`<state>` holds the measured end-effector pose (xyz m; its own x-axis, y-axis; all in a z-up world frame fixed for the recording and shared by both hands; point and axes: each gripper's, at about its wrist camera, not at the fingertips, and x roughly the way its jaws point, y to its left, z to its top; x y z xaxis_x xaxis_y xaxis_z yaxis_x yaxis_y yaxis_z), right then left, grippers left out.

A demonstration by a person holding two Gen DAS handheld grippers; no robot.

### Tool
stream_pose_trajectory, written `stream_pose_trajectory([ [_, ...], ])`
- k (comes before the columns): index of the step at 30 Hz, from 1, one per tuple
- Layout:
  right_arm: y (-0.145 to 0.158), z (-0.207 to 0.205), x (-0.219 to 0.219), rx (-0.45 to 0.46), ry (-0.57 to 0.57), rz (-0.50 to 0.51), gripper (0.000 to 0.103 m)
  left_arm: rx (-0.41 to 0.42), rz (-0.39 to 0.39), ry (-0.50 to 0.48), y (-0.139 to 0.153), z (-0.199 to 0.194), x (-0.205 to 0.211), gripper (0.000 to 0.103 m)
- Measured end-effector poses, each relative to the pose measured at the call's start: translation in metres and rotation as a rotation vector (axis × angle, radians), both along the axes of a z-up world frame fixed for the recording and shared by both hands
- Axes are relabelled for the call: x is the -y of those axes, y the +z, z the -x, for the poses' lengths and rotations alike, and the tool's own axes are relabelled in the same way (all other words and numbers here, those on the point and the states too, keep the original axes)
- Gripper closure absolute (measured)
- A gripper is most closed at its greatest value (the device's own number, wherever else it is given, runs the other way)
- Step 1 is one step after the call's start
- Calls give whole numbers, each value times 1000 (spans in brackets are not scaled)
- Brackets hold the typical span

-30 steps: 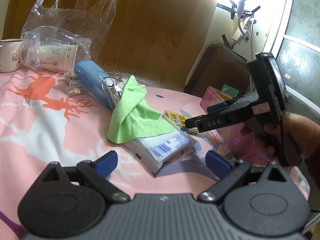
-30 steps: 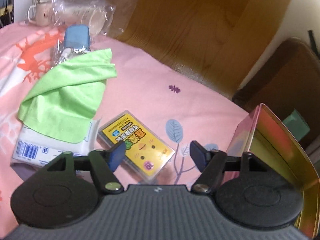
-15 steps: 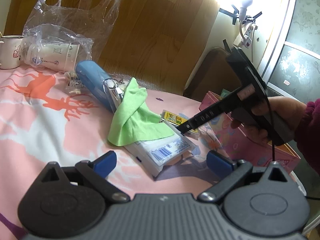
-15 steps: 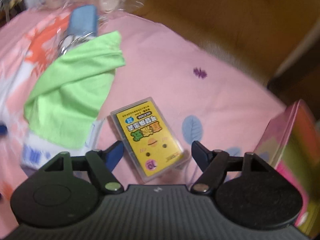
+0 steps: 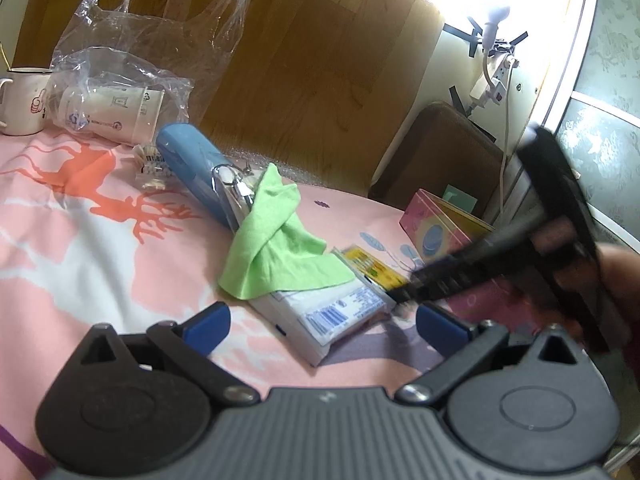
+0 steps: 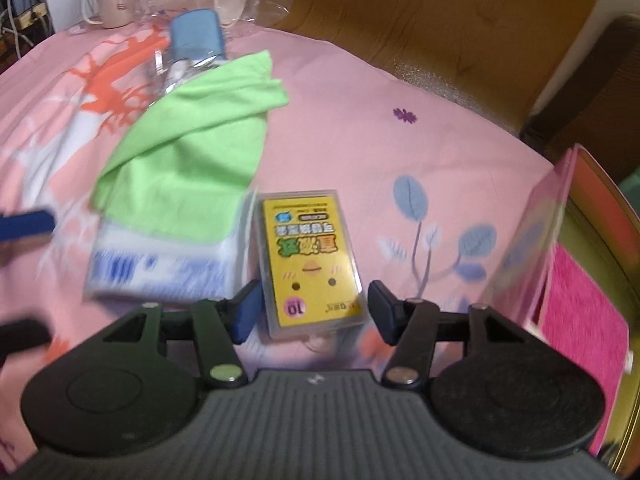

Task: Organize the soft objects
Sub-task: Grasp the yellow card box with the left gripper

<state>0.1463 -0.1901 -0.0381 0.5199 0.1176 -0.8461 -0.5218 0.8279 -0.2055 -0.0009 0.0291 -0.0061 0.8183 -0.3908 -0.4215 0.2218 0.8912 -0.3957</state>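
Yellow card case (image 6: 313, 261) lies between the right gripper (image 6: 312, 312) jaws, closing, untouched; left gripper (image 5: 322, 322) jaws gape empty.

The green cloth (image 5: 276, 256) hides the far part of the white tissue pack (image 5: 332, 316) and one end of the blue case (image 5: 192, 168). Motion blur smears the right gripper (image 5: 404, 296), which covers part of the yellow card box (image 5: 372, 268). The pack's print is blurred beyond reading in the right wrist view. The picture's edge cuts off the mug (image 5: 20, 104) and the pink tin (image 6: 580, 280).
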Motion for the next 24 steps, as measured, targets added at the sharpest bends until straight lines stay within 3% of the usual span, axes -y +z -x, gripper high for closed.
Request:
stream_pose_trajectory([
  [4,-4,44,10,77,35,-3,45,3,1,7,1,1,0,1],
  [12,-12,120,39,110,61,-98,44,13,13,0,2,3,-3,0],
  [18,-18,166,56,189,22,-162,43,-14,40,-6,-1,-3,-7,1],
  [21,-24,182,68,241,-15,-216,21,-18,33,-24,-1,-4,-4,1],
  [24,-29,194,79,260,-48,-273,20,-41,26,-76,0,-6,1,1],
])
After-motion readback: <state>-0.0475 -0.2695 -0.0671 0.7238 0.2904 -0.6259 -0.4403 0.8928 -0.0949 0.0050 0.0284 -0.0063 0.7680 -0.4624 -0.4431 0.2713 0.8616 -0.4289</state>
